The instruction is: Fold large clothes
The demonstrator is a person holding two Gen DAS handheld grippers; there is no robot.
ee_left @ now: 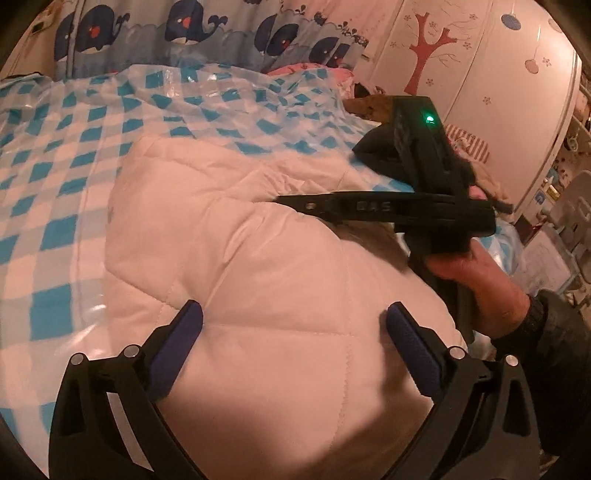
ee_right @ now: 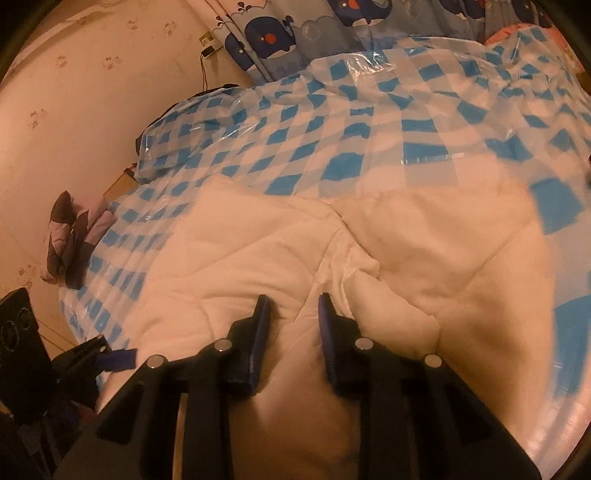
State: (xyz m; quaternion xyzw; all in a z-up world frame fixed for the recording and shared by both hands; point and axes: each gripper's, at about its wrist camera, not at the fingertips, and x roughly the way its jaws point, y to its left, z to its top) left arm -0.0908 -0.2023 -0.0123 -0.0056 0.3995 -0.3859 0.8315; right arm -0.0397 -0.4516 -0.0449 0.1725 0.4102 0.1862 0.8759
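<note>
Bed covered in a shiny blue-and-white checked plastic sheet, crinkled toward the far side, with a whale-print blue curtain behind and a pale wardrobe with a red tree sticker off to the right. Spread across the middle of that sheet: a big white quilted padded garment, puffy, stitched in large squares, bunched into folds near its centre. Left gripper spread wide just above the padding, nothing between the blue pads. Right gripper narrowed down, a ridge of white fabric sitting between the fingers; can't tell if actually pinched. No containers anywhere.
</note>
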